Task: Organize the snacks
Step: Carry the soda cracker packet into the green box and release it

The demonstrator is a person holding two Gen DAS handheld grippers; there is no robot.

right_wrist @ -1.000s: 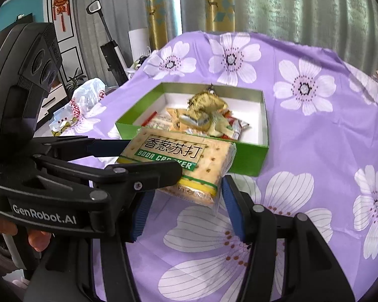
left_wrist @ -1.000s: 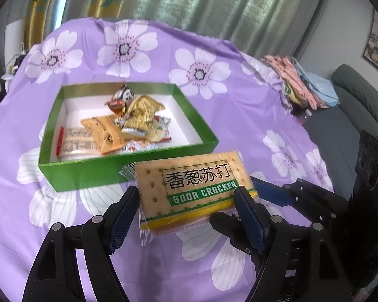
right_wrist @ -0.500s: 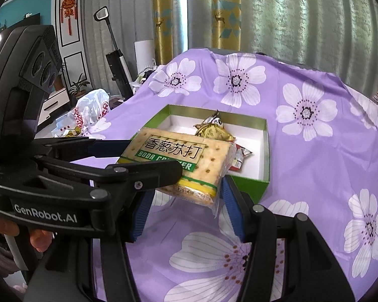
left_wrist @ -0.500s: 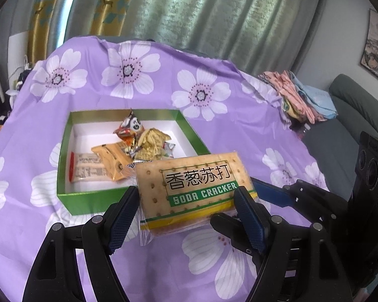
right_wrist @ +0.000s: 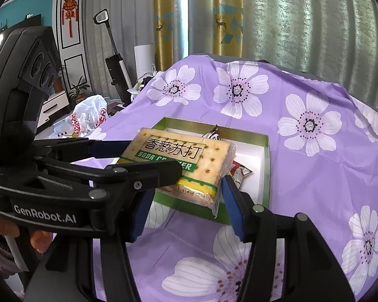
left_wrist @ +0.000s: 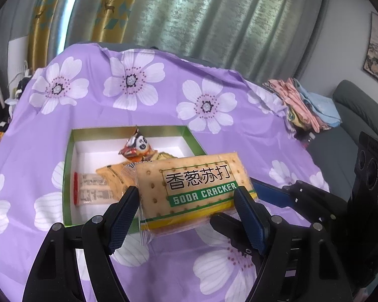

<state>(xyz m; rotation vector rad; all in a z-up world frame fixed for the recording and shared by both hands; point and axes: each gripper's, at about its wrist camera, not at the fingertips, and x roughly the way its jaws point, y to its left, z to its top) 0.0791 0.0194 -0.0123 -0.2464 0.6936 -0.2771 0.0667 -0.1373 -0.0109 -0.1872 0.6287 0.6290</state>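
A soda cracker pack (left_wrist: 196, 188) is held in the air by both grippers at once. My left gripper (left_wrist: 186, 214) is shut on its two short ends. My right gripper (right_wrist: 186, 201) is shut on it from the other side; the pack also shows in the right wrist view (right_wrist: 179, 161). Behind and below the pack stands a green box with a white inside (left_wrist: 68, 176), also in the right wrist view (right_wrist: 267, 171). In it lie a panda-print snack (left_wrist: 137, 147), an orange packet (left_wrist: 111, 176) and a beige packet (left_wrist: 90, 188).
The table wears a purple cloth with white flowers (left_wrist: 128, 80). Folded clothes (left_wrist: 302, 105) lie at its far right edge, beside a grey sofa (left_wrist: 360, 110). A plastic bag (right_wrist: 88, 118) and an upright vacuum (right_wrist: 113, 60) stand left of the table.
Both grippers have risen with the cracker pack, so the green box looks smaller and lower in both views. The grip on the pack is unchanged.
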